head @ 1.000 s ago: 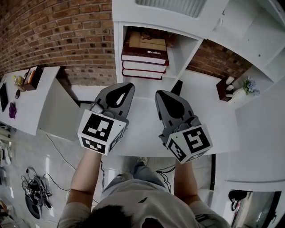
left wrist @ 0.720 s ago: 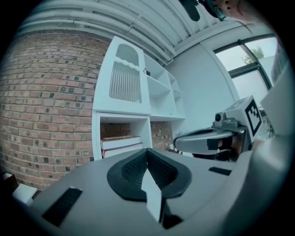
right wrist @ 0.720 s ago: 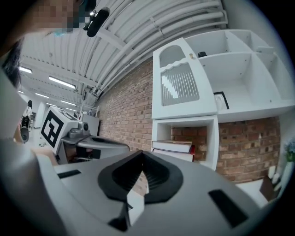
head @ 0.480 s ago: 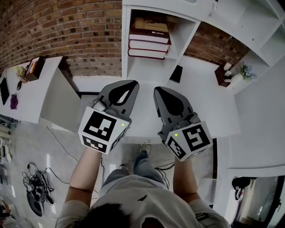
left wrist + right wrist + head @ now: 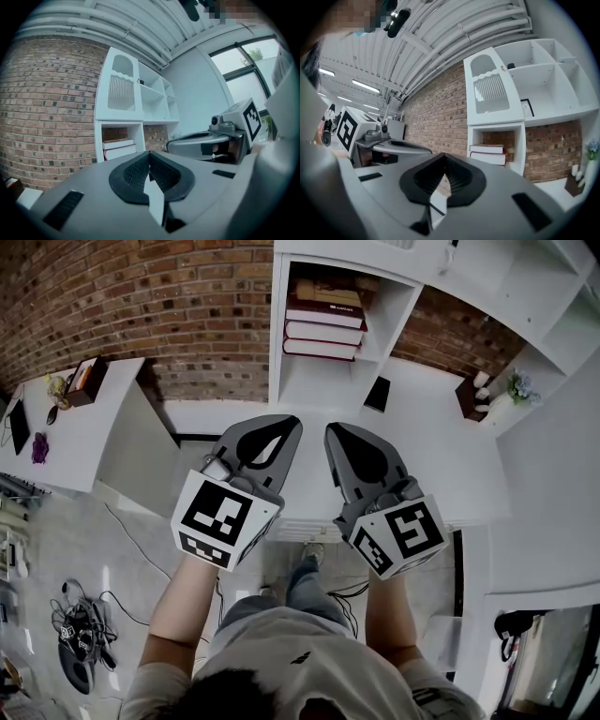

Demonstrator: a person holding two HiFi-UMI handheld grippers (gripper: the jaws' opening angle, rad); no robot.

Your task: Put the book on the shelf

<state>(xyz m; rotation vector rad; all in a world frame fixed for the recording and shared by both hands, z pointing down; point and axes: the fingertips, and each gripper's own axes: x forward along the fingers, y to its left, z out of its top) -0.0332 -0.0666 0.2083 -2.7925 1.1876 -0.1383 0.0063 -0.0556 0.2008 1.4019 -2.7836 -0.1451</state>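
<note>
A red brick wall (image 5: 141, 306) runs behind the white bench (image 5: 450, 465). On the bench lies a flat black slab (image 5: 377, 394). Farther right a dark box (image 5: 466, 399) stands beside a little flower vase (image 5: 518, 388). Tangled cables (image 5: 75, 638) lie on the floor (image 5: 122, 549).

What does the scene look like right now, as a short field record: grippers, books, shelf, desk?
left gripper: shut, nothing between jaws
right gripper: shut, nothing between jaws
books: stacked flat inside shelf's bottom compartment
shelf: white, against brick wall
desk: white; small dark flat item lies beside shelf
</note>
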